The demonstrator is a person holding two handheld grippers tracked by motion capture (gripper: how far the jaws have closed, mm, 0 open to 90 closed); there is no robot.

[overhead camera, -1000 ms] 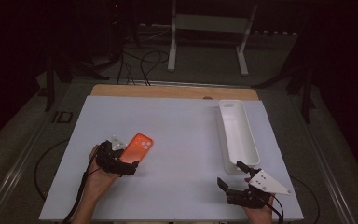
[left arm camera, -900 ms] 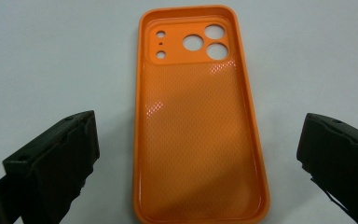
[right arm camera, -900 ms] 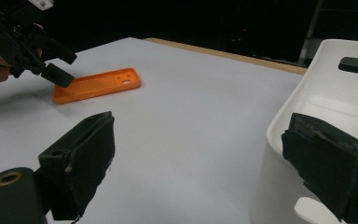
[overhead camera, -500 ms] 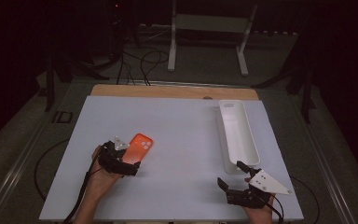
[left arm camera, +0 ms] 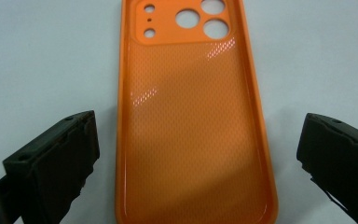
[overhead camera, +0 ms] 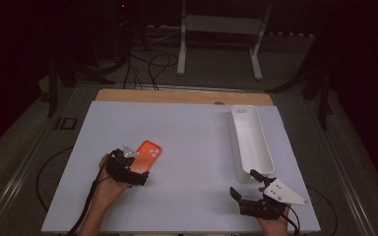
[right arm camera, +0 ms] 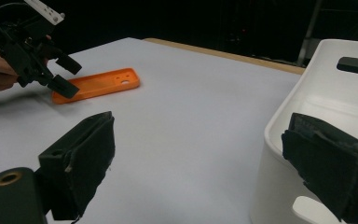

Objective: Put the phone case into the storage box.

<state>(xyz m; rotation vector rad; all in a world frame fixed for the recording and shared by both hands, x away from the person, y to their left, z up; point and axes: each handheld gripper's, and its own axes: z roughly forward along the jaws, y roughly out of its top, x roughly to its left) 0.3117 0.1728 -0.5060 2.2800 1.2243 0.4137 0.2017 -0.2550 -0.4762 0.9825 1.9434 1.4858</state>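
The left gripper (left arm camera: pixel 196 154) hovers with jaws spread wide either side of the orange phone case (left arm camera: pixel 193 116), which lies flat on the worktop's (overhead camera: pixel 192 123) near left. The right gripper (overhead camera: pixel 248 184), released, sits near the white tray (overhead camera: pixel 251 142).

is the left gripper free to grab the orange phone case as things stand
Probably yes: the left gripper is open with its jaws either side of the orange phone case, which lies flat on the white table with nothing between them.

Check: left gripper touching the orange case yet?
Apart. Left gripper view: left gripper open, white table showing between each jaw and the case.
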